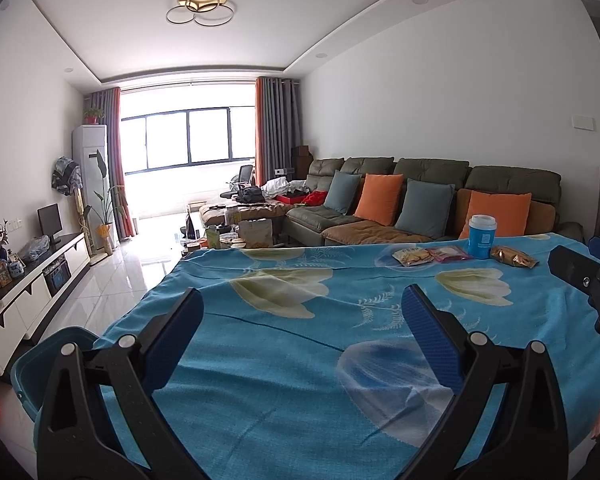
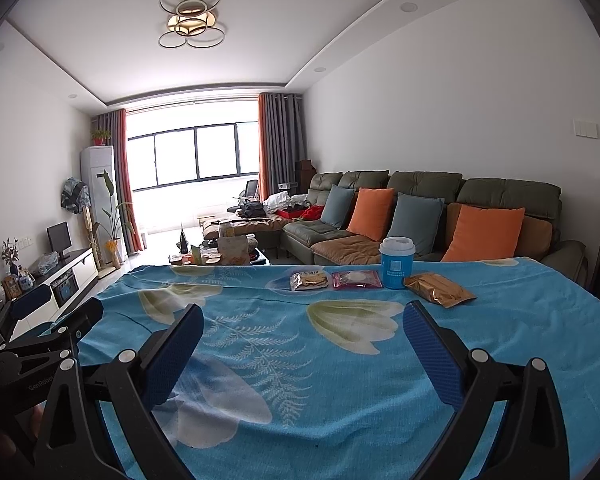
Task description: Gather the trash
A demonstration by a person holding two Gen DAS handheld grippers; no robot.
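Observation:
Four pieces of trash lie in a row at the far side of the table: a tan snack packet, a pink packet, a blue paper cup with a white lid standing upright, and a gold-brown wrapper. My right gripper is open over the cloth, well short of them. My left gripper is open too, further left, with nothing between its fingers. A blue bin sits below the table's left edge.
The table wears a blue flower-print cloth. Beyond it stands a green sofa with orange and blue cushions, and a low coffee table crowded with items. A white TV cabinet runs along the left wall.

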